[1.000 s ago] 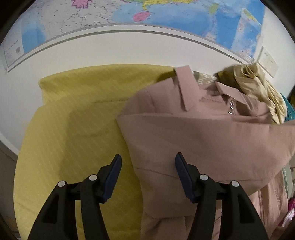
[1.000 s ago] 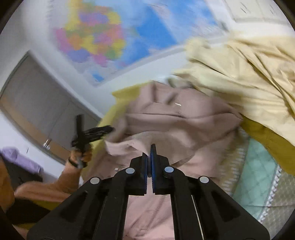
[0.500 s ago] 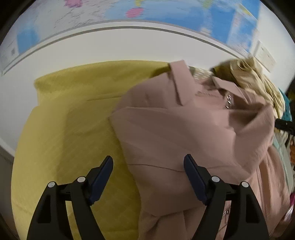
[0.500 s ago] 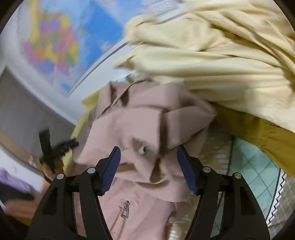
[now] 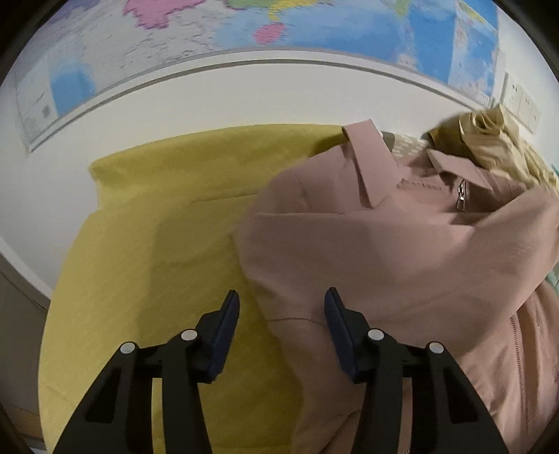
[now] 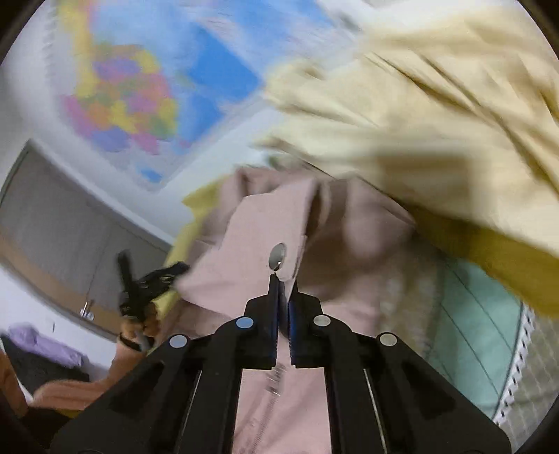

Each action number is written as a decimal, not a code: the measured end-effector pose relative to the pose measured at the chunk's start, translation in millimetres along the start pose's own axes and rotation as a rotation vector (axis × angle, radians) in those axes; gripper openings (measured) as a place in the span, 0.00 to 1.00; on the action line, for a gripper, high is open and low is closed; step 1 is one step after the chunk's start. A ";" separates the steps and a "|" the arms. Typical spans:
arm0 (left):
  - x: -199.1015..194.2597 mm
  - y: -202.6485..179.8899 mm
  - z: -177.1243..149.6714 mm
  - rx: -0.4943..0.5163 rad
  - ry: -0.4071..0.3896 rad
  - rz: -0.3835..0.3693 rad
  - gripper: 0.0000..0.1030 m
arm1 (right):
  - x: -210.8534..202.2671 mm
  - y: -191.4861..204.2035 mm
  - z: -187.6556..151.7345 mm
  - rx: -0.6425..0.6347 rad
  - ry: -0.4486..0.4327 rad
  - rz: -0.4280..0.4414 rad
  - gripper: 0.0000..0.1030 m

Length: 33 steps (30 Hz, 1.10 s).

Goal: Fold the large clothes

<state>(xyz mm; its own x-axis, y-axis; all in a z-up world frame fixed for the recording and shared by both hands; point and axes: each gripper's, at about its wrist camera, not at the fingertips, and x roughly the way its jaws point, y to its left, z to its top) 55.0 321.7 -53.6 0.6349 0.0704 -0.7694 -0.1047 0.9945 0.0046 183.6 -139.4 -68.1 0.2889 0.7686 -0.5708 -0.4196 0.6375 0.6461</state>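
Observation:
A dusty-pink zip jacket [image 5: 384,251] lies collar-up on a yellow bed cover [image 5: 157,227], one sleeve folded across its chest. My left gripper [image 5: 281,310] hovers over the jacket's left edge. Its jaws are closing, and the cloth edge lies below and between them with the pads clear of it. In the right wrist view my right gripper [image 6: 283,283] is shut on a flap of the pink jacket [image 6: 251,237], just below a silver snap button [image 6: 277,258]. The left gripper [image 6: 139,279] shows there too, held in a hand.
A crumpled cream garment [image 6: 419,104] is heaped right beside the jacket's collar, over a mustard one. A teal patterned quilt [image 6: 471,314] lies to the right. A wall map [image 5: 279,28] and sockets [image 5: 520,104] are behind the bed.
The right gripper opened over the folded sleeve, sank, and shut on the flap by the snap button. The left jaws spread wider, then narrowed, staying over the jacket's edge.

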 end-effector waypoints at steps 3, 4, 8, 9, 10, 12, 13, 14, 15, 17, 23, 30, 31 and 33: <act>-6.5 -2.9 -4.6 0.011 -0.016 0.016 0.48 | 28.6 -26.9 -11.3 0.076 0.111 -0.096 0.08; -9.3 -5.6 -6.0 0.022 -0.023 0.022 0.48 | 32.1 -30.6 -14.7 0.084 0.102 -0.091 0.08; -19.7 -16.8 -7.8 0.051 -0.040 0.042 0.52 | 21.5 -15.3 -12.2 0.024 0.025 -0.095 0.09; -23.2 -20.0 -7.7 0.061 -0.051 0.048 0.57 | 19.4 -8.6 -11.3 0.002 0.007 -0.096 0.09; -26.5 -23.3 -7.8 0.069 -0.065 0.058 0.60 | 18.6 -1.3 -9.5 -0.021 -0.008 -0.111 0.09; -33.0 -28.7 -9.6 0.087 -0.099 0.076 0.60 | 15.1 11.3 -7.1 -0.074 -0.033 -0.145 0.09; -35.2 -31.0 -10.3 0.095 -0.106 0.081 0.61 | 16.0 15.0 -6.0 -0.089 -0.037 -0.150 0.10; -36.3 -34.1 -10.8 0.103 -0.110 0.091 0.61 | 18.6 17.1 -5.9 -0.100 -0.034 -0.151 0.10; -37.1 -36.6 -11.4 0.113 -0.110 0.093 0.61 | 23.5 16.6 -5.7 -0.100 -0.027 -0.154 0.10; -36.4 -40.9 -11.8 0.126 -0.113 0.102 0.62 | 32.4 7.2 -6.3 -0.089 -0.011 -0.177 0.11; -38.2 -39.9 -16.5 0.141 -0.099 0.116 0.66 | 48.8 -6.4 -11.6 -0.067 0.013 -0.249 0.26; -49.0 -25.1 -29.0 0.105 -0.046 0.074 0.80 | 21.9 4.8 -22.0 -0.095 -0.046 -0.275 0.57; -50.7 -21.1 -33.2 0.089 -0.029 0.037 0.83 | 16.1 7.6 -28.2 -0.104 -0.054 -0.271 0.65; -55.8 -12.8 -45.7 0.056 0.002 -0.033 0.83 | 7.6 10.3 -41.2 -0.110 -0.062 -0.260 0.71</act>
<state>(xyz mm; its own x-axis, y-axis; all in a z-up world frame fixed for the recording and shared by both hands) -14.1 301.5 -39.9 0.6361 0.0377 -0.7707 -0.0410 0.9990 0.0151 146.0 -129.2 -86.7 0.4495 0.5843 -0.6757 -0.4144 0.8065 0.4217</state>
